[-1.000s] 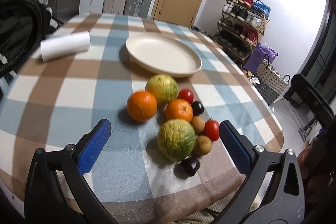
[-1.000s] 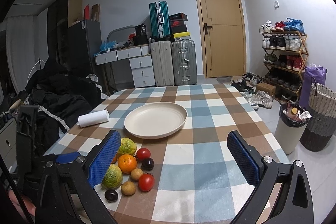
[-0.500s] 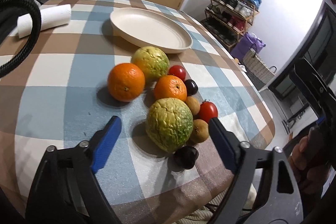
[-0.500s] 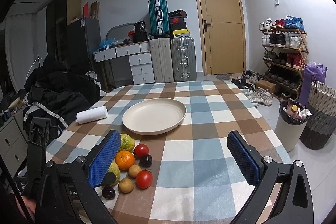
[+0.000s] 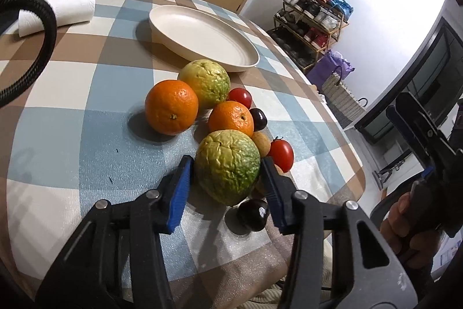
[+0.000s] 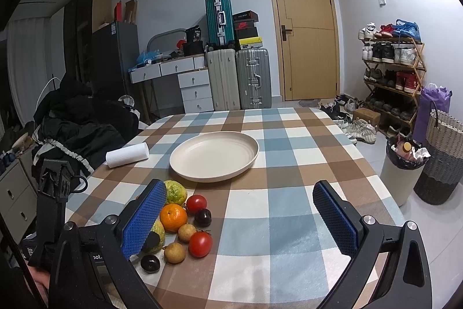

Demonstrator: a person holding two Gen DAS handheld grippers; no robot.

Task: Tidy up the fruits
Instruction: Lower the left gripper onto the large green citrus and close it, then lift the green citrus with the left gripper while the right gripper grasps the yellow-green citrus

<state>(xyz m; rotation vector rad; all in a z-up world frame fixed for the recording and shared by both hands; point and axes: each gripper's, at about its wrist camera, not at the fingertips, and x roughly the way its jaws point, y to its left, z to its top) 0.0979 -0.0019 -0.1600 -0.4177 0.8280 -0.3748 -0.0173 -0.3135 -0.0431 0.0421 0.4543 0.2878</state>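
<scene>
**LEFT CLAW BRACKETING WRINKLED GREEN FRUIT – GRIP AND HANDLING NOTES**

Positioning the left claw [image 5: 225, 164] around the wrinkled green fruit [image 5: 227, 161], one blue pad sitting just beside each flank. Cannot tell whether the pads are pressing or merely flanking. Holding the right claw [image 6: 238, 190] wide apart and empty over the bench [image 5: 72, 135], well clear of the fruit pile.

Resting, as located: the wrinkled green fruit on the bench at the near end of the cluster, touching or nearly touching a small brown fruit [image 5: 262, 145] on its far right side, with a dark plum [image 5: 252, 215] just beside its near right and a red tomato [image 5: 280, 154] close by. Lying further back: two oranges [image 5: 171, 106] and a second green fruit [image 5: 207, 83]. Waiting empty beyond the pile: the cream plate [image 5: 199, 34], judged the likely destination.

Handling, as judged:
- Treating the fruit as the heaviest item in the pile, rounded, with a puckered rind likely giving good friction against the pads.
- Expecting a slightly soft skin; applying only enough squeeze to stop rolling.
- Taking hold across the widest part, at mid-height, pads opposed.
- Lifting straight up before travelling, avoiding nudging the plum, tomato and small brown fruit, all light and prone to rolling off the bench edge.
</scene>
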